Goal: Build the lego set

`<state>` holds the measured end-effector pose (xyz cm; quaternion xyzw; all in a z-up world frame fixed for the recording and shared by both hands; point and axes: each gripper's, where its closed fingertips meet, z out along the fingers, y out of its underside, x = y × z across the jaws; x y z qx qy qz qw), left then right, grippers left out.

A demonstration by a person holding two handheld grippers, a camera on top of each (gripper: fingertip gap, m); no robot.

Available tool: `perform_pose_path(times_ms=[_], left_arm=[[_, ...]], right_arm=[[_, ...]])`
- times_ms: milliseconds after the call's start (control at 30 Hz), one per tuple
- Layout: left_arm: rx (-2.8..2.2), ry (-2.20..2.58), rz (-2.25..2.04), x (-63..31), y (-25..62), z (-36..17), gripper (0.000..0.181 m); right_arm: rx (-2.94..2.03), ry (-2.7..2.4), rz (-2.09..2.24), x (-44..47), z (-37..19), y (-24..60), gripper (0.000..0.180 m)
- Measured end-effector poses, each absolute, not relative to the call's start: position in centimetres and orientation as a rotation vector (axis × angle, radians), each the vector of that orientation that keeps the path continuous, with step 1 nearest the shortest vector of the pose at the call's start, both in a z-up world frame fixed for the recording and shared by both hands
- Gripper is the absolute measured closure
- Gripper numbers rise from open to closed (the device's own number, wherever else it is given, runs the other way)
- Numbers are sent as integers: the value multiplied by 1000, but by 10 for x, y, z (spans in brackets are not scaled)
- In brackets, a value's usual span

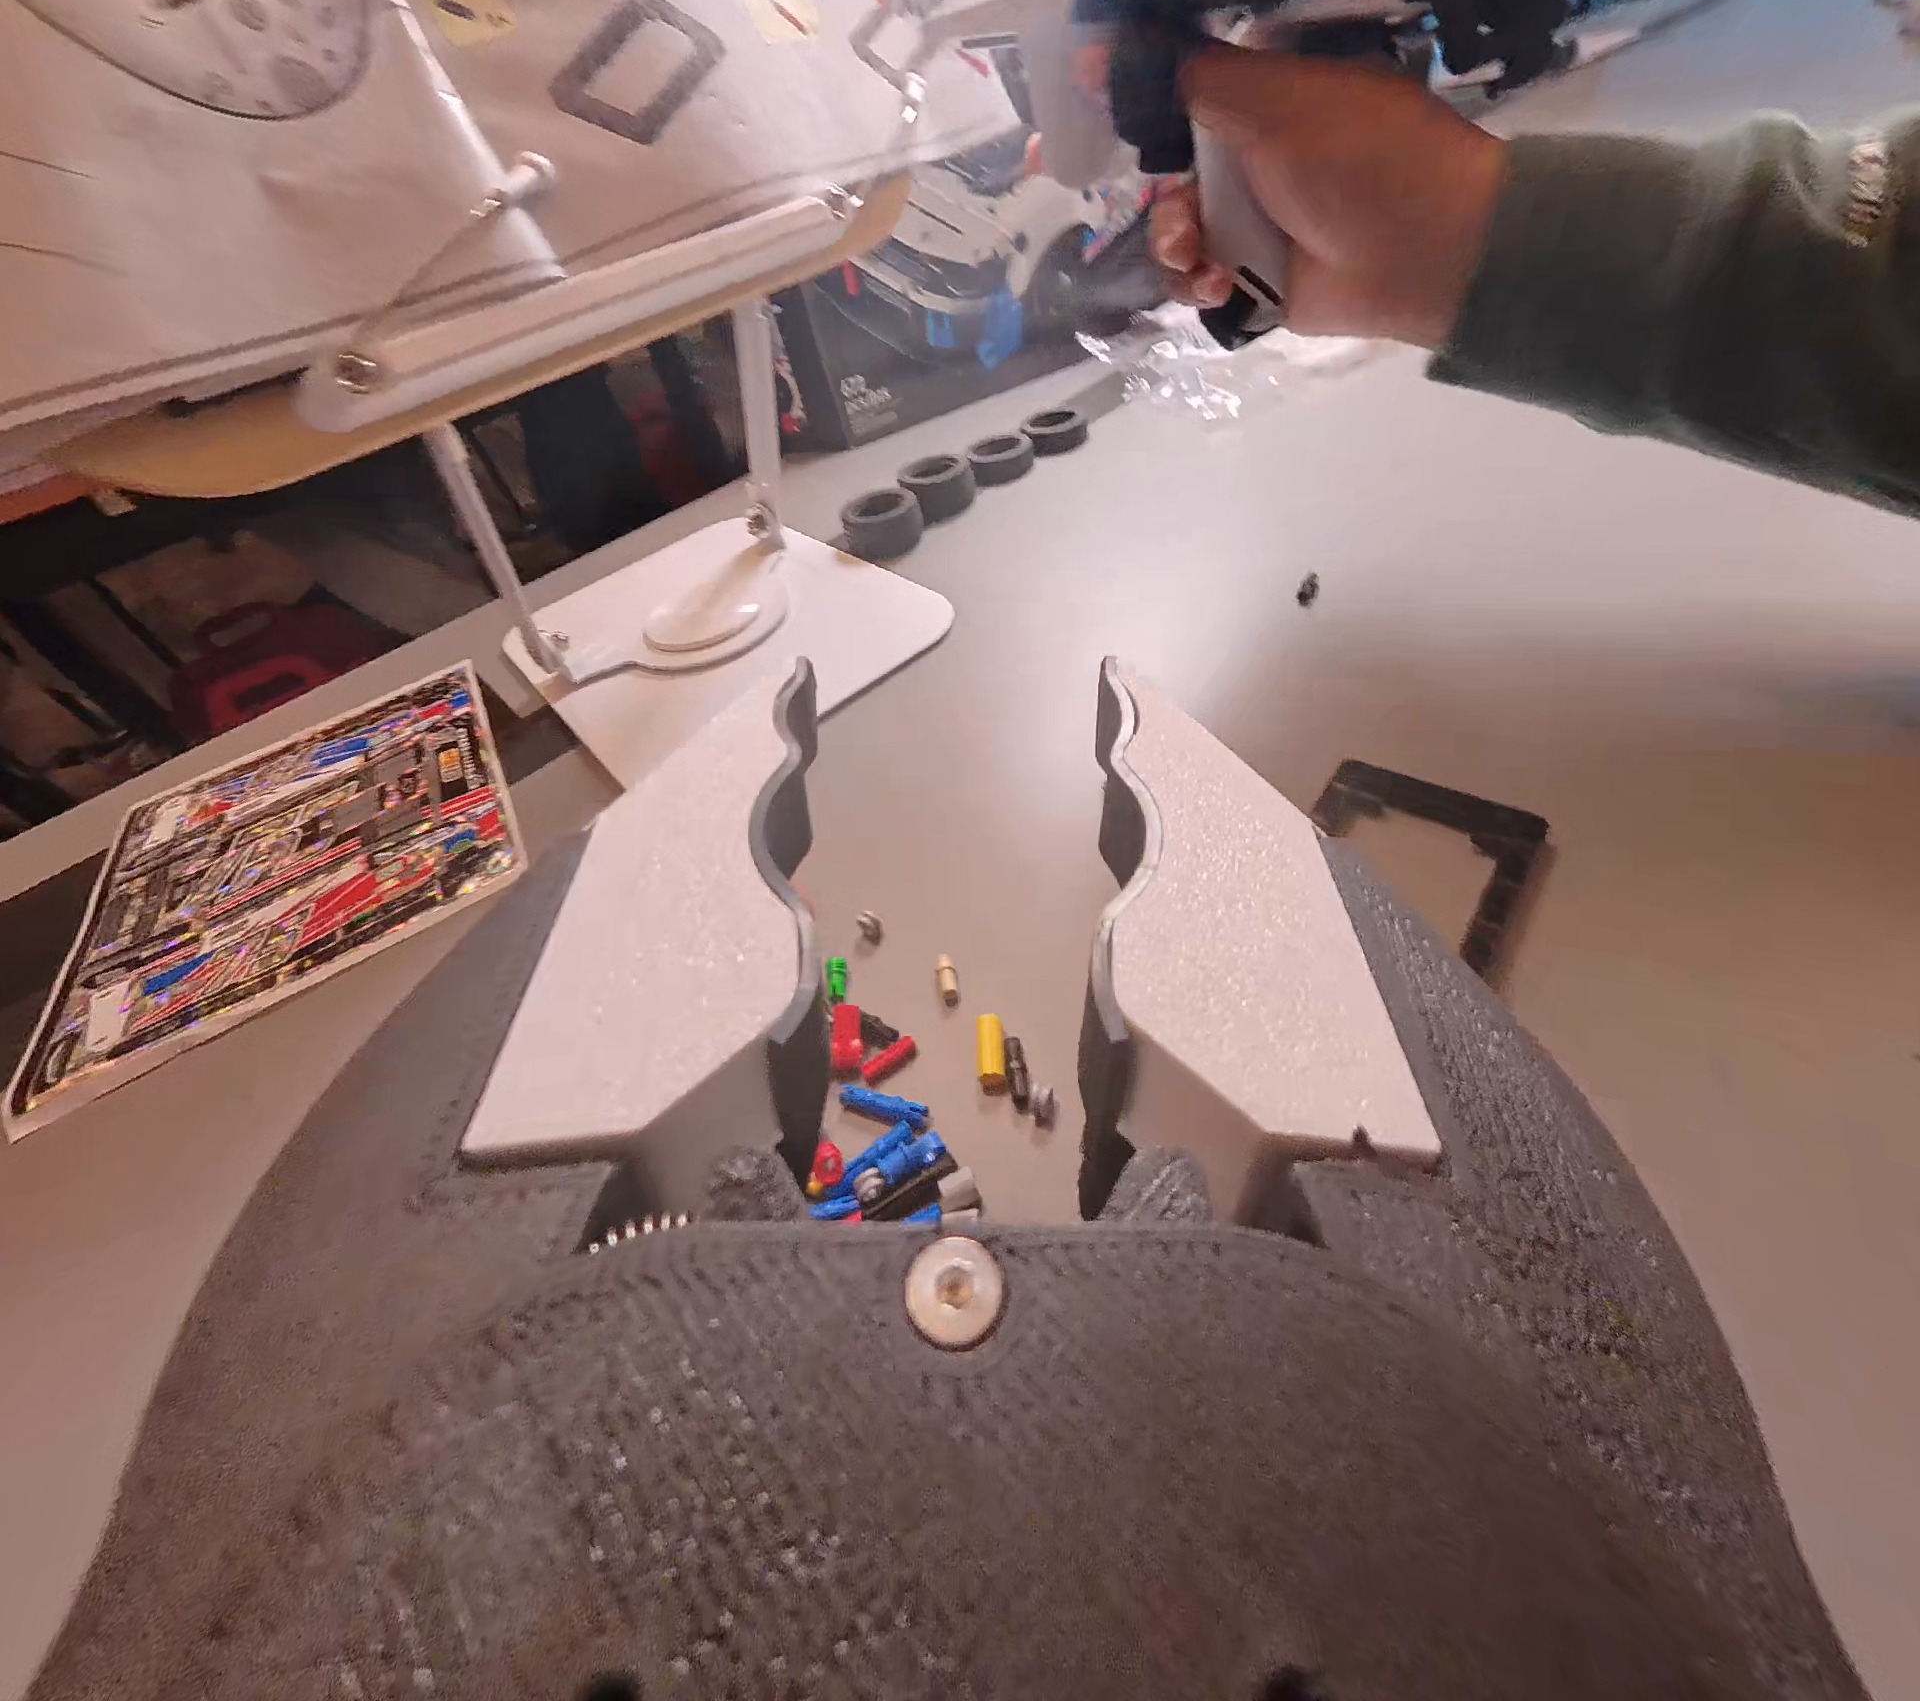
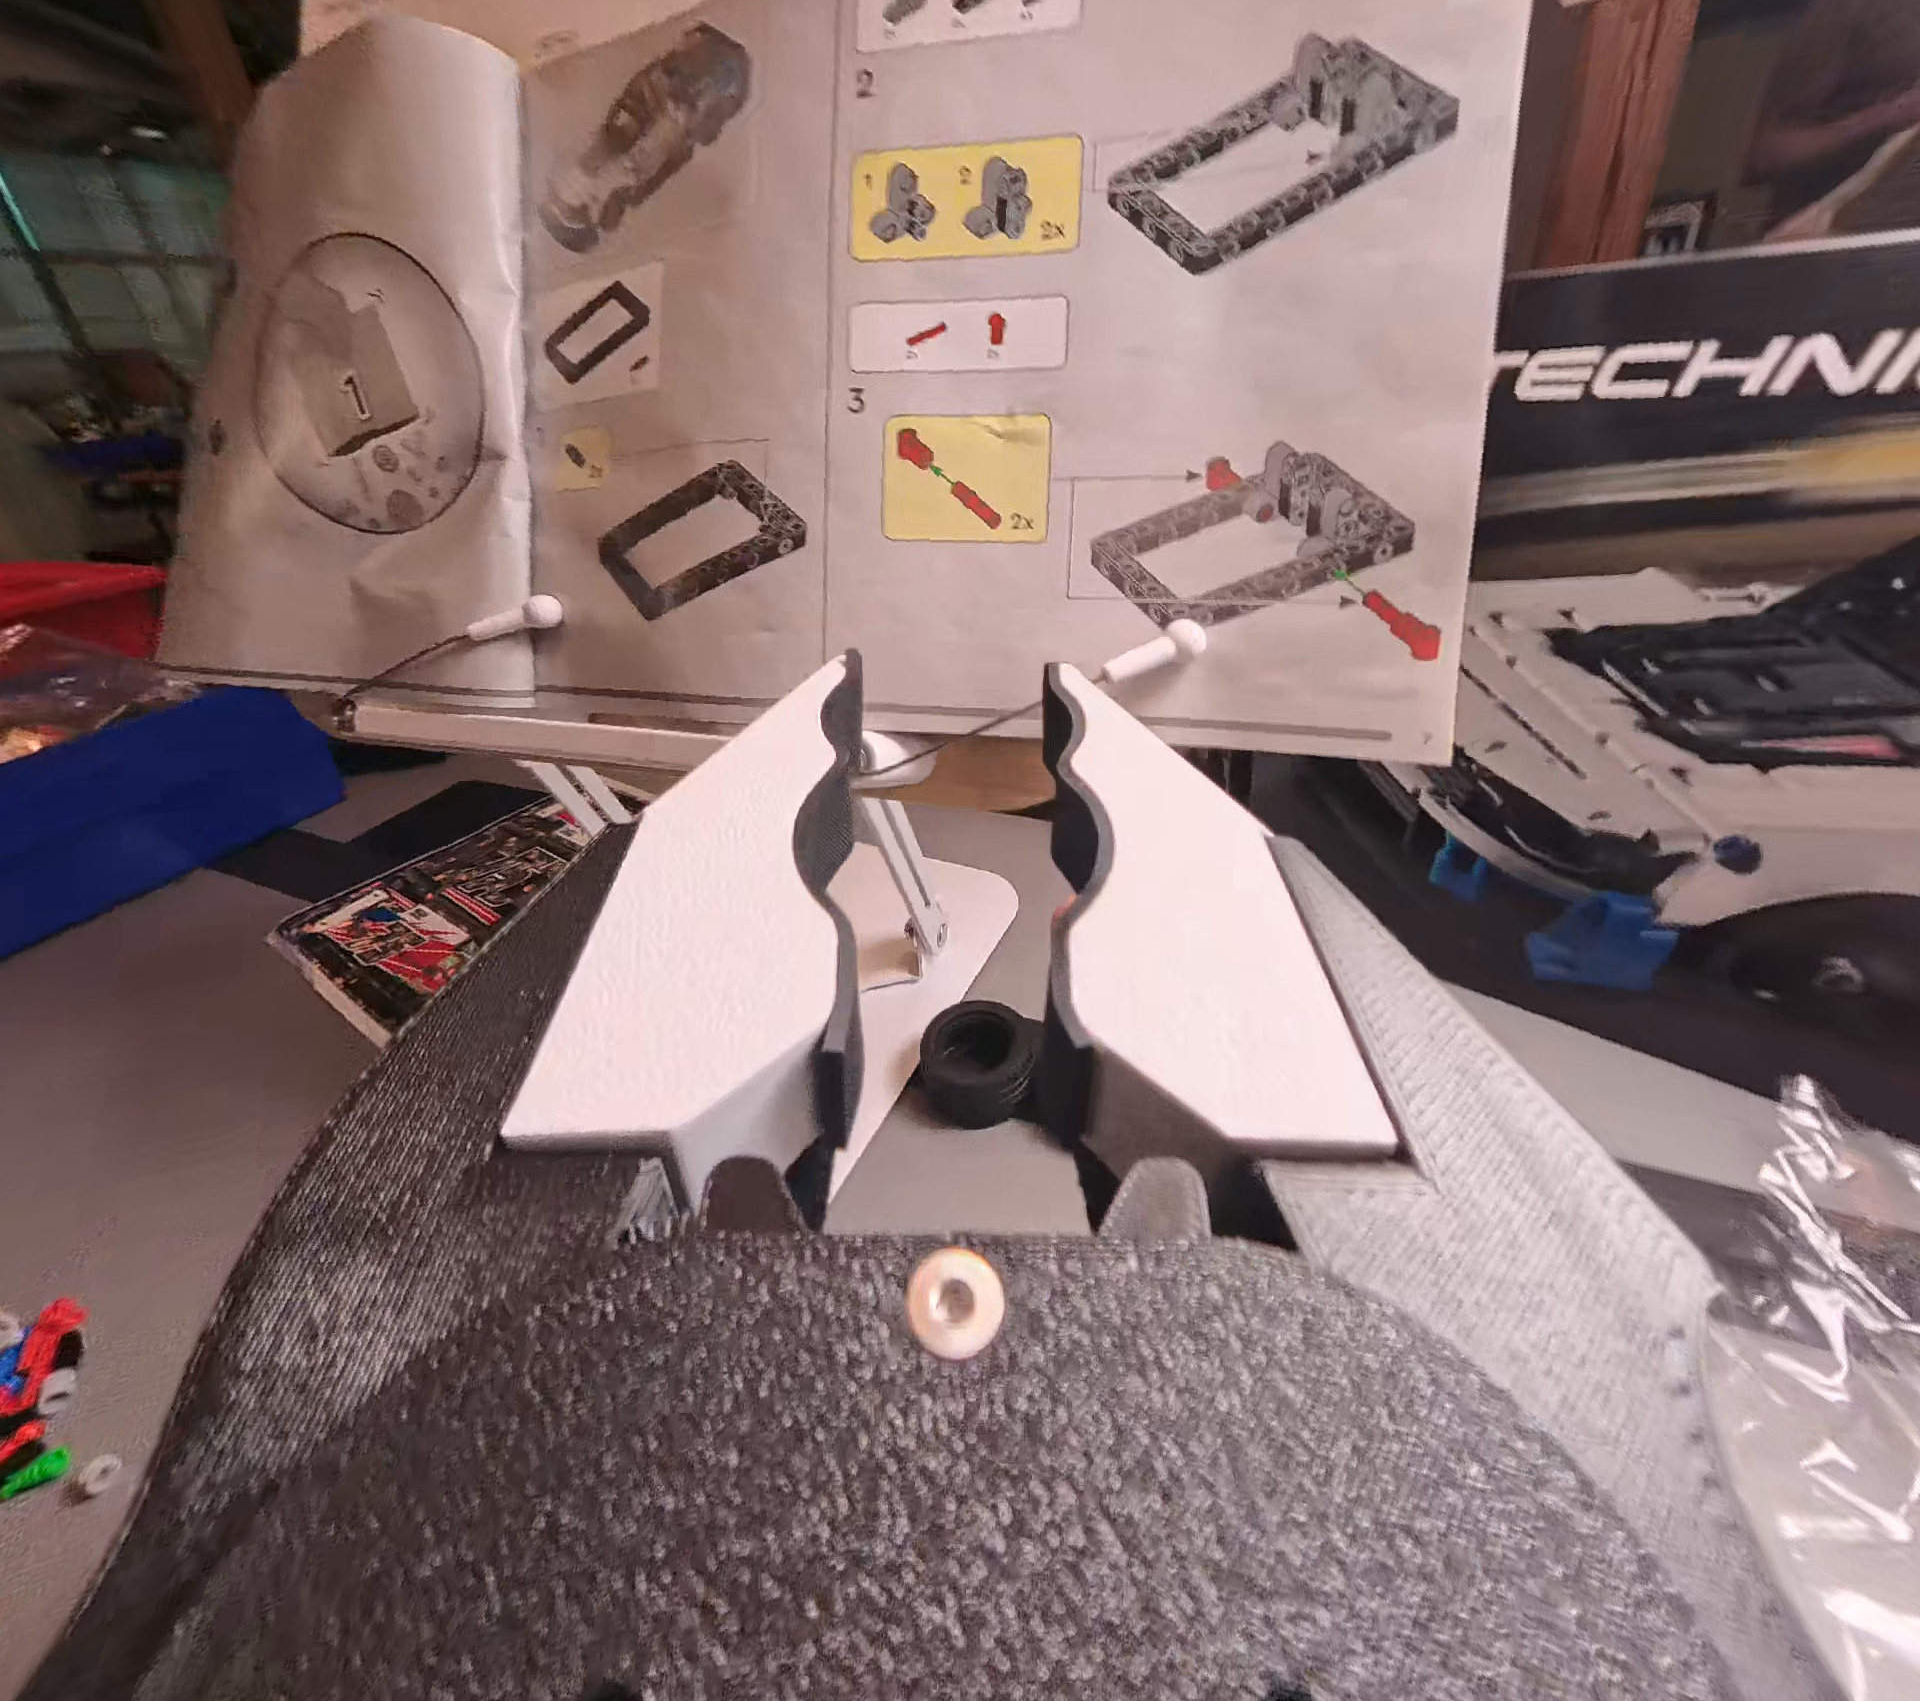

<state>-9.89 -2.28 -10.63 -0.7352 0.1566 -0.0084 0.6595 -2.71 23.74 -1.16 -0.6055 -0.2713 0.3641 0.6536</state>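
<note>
Nothing assembled yet: both claws empty, parts still loose on the desk.

Left claw (image 1: 951, 841) hangs wide apart over the scattered small coloured plastic pins and connectors (image 1: 914, 1090), gripping none; the black rectangular beam frame (image 1: 1455, 851) lies bare just beside them on the grey desk (image 1: 1558, 664). Right claw (image 2: 951, 851) is held partly apart, empty, facing the open paper instruction booklet (image 2: 935, 301) on its white stand; four black rubber tyres (image 1: 961, 477) sit in a row toward the far edge. Every step looks undone.
</note>
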Motion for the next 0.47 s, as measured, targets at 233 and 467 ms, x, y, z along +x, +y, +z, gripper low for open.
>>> perform_pose_path(times_ms=[233, 467], left_arm=[[-1606, 169, -35, -127, -24, -93, 132], [-1613, 193, -19, -124, -23, -99, 142]], right_arm=[[-1251, -736, 707, -49, 50, 239, 178], [-1209, -756, 621, -79, 104, 280, 180]])
